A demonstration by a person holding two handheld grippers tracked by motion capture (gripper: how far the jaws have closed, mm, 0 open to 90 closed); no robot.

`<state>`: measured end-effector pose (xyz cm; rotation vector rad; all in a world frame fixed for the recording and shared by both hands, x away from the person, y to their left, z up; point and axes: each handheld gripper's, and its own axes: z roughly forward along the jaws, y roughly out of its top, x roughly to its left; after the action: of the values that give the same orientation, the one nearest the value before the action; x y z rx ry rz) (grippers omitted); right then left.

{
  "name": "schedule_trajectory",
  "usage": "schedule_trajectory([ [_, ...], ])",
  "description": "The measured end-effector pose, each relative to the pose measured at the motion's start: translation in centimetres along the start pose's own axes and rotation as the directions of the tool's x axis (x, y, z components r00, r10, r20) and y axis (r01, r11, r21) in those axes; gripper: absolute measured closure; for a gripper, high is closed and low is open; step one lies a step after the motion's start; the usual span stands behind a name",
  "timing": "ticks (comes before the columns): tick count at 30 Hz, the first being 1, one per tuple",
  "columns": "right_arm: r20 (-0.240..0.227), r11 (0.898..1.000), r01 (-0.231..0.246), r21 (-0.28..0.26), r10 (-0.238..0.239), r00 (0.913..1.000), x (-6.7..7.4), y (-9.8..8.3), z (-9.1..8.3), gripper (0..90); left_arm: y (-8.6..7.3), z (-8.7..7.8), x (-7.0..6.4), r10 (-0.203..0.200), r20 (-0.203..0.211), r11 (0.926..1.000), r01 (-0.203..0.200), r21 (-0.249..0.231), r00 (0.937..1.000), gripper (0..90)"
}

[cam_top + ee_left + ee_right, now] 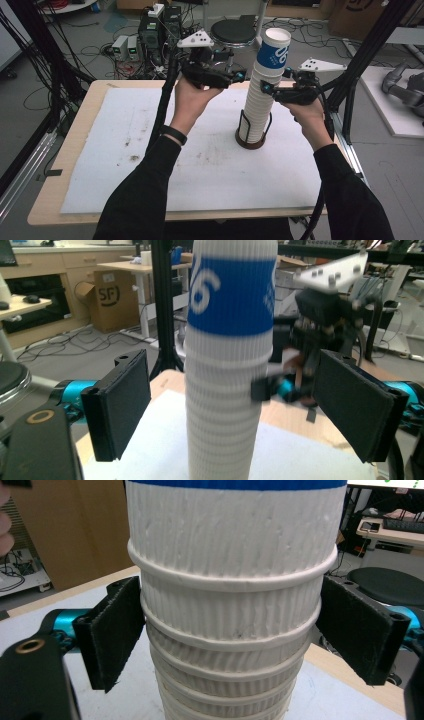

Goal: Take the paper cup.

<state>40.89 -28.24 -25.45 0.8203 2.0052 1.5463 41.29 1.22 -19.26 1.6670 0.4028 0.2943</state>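
wire holder point(243, 131) holds tall cup stack point(260, 95); right gripper point(272, 92) grasps stack; left gripper point(239, 76) released.

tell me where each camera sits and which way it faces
High view: above the person's side of the table, looking forward and down; both forearms and each hand-held gripper show.
Left gripper view: on the left hand-held gripper, facing the cup stack; its two black jaws show.
Right gripper view: on the right hand-held gripper, jaws against the stack.
All share the cup stack.
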Motion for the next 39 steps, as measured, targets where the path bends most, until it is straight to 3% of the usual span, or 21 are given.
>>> schedule_trajectory([
  [9, 0.003, 1.0, 0.003, 0.001, -0.003, 1.0, 0.1, 0.0, 0.0, 13.9, 3.1, 2.5, 0.2, 0.0, 0.017, 0.9997, 0.001, -0.023, 0.9999, 15.9],
  [17, 0.004, 1.0, 0.0, 0.001, 0.0, 1.0, 0.1, 0.0, 0.0, 13.9, 4.7, 4.9, 0.4, 0.0, 0.021, 0.9996, 0.0, -0.027, 0.9998, 15.9],
  [22, 0.005, 1.0, 0.004, 0.002, -0.004, 1.0, 0.1, 0.0, 0.0, 13.9, 4.9, 6.3, 0.5, 0.002, 0.025, 0.9996, -0.001, -0.029, 0.9997, 16.2],
  [27, 0.005, 1.0, 0.005, 0.001, -0.005, 1.0, 0.1, 0.0, 0.0, 13.9, 4.8, 7.3, 0.6, -0.024, 0.046, 0.9985, 0.026, -0.048, 0.9987, 18.3],
  [33, 0.007, 1.0, 0.004, 0.003, -0.004, 1.0, 0.1, 0.0, -0.1, 13.9, 4.6, 7.7, 0.9, -0.03, 0.07, 0.998, 0.034, -0.054, 0.9971, 28.5],
  [39, 0.008, 1.0, 0.005, 0.003, -0.005, 1.0, 0.1, 0.0, -0.1, 13.9, 4.8, 7.6, 0.8, -0.021, 0.066, 0.9981, 0.025, -0.056, 0.9976, 30.1],
])
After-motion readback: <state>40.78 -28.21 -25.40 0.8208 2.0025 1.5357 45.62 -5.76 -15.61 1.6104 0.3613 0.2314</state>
